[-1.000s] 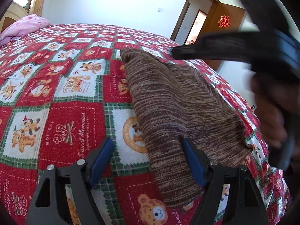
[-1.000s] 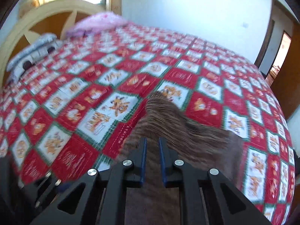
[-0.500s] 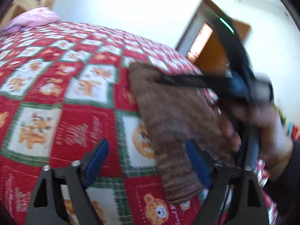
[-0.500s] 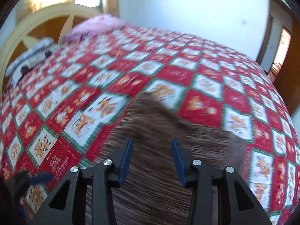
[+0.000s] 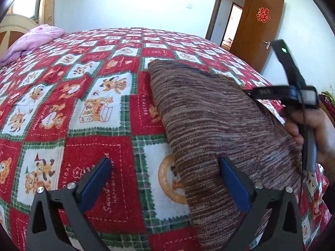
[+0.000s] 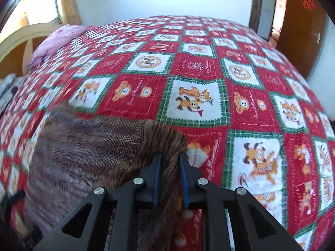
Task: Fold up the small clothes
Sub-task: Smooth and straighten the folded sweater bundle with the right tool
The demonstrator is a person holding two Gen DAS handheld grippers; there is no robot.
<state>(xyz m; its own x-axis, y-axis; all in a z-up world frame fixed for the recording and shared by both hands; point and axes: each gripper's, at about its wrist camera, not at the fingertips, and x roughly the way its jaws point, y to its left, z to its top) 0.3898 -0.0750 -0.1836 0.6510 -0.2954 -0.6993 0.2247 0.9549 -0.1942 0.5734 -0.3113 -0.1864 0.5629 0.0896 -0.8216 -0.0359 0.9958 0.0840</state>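
R tongs (image 6: 169,159) pinching brown knit (image 6: 88,156)

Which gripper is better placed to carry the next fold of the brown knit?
Right. The right gripper has just closed on a corner of the brown knit. The left gripper has just opened wide, gripping nothing.
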